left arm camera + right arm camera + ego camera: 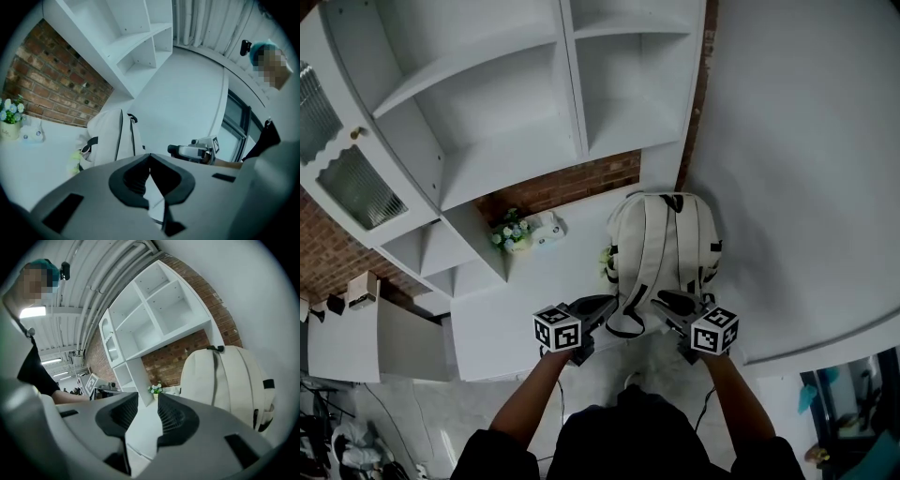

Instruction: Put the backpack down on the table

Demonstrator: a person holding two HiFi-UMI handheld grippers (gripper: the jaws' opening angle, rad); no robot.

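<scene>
**Backpack on table, both tongs off it**

Item 1. Backpack: off-white with dark trim. It stands on its base on the white table, shoulder straps turned toward me, top handle up. It sits just ahead of both my tongs, between their lines of reach. Neither tong holds it.

Item 2. Left gripper: the jaw tips are together with nothing between them. The backpack lies ahead and to the left of these jaws. A dark strap loop hangs near the tips, and I cannot tell whether it touches them.

Item 3. Right gripper: the jaws stand a narrow gap apart, with only bare table showing through. The backpack rises ahead and to the right of these jaws.

Item 4. Yellow-green item: at the backpack's side, ahead of my left tong; I cannot make out what it is.

Item 5. Flower pot: small, with pale blooms, on the table well to the left of my left tong, against the brick wall.

Item 6. Shelf unit: white open compartments, beyond both tongs and above the table.
</scene>
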